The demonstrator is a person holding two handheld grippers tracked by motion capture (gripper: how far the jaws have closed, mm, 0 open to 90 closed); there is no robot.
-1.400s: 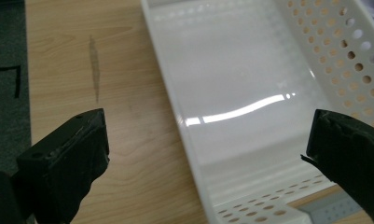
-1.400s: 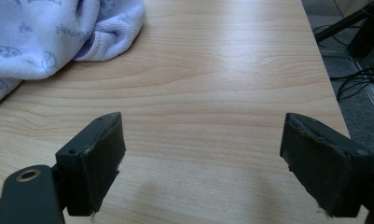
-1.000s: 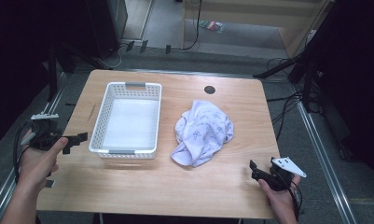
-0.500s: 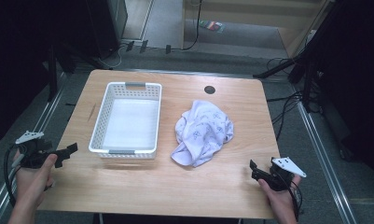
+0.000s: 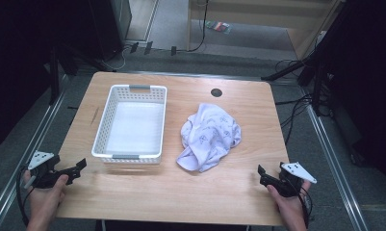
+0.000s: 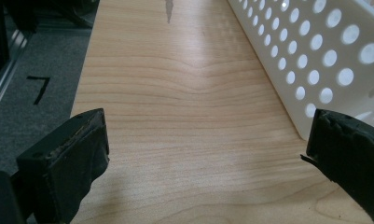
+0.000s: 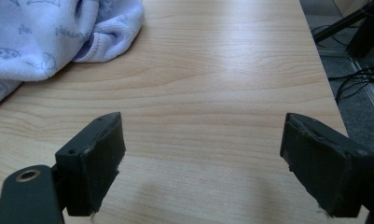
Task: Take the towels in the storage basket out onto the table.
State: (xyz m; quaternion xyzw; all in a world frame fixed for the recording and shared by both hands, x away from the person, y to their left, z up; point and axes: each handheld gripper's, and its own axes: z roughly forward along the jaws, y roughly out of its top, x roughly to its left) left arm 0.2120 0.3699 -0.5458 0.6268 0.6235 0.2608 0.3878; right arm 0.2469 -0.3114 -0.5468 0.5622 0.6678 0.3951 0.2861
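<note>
A light wooden rectangular surface point(image 5: 133, 192) carries a white perforated plastic basket point(image 5: 131, 123) on its left half and a crumpled pale lilac printed cloth point(image 5: 208, 135) just right of centre; the two lie near each other but apart. The basket is empty, with grey handle strips at its near and far ends, and its long sides run from near to far. A small round black grommet point(image 5: 216, 92) sits in the surface beyond the cloth, near the far edge.

The left tongs point(image 5: 74, 171), held in the person's left hand point(image 5: 44, 199), are at the near left corner of the surface, just beside the basket's near left corner without touching it. In the left gripper view its jaws stand spread wide with nothing between them but bare wood, and the basket's holed side wall point(image 6: 315, 56) runs along the right. A grey three-cornered plate point(image 5: 39, 158) tops this gripper.

The right tongs point(image 5: 263, 176), held in the person's right hand point(image 5: 289, 208), are at the near right corner, well apart from the cloth. In the right gripper view the jaws are likewise spread wide over bare wood, gripping nothing, and the cloth's hem point(image 7: 58, 32) lies at the far left. Cables point(image 5: 296, 110) trail over the grey floor point(image 5: 46, 130) to the right of the surface.
</note>
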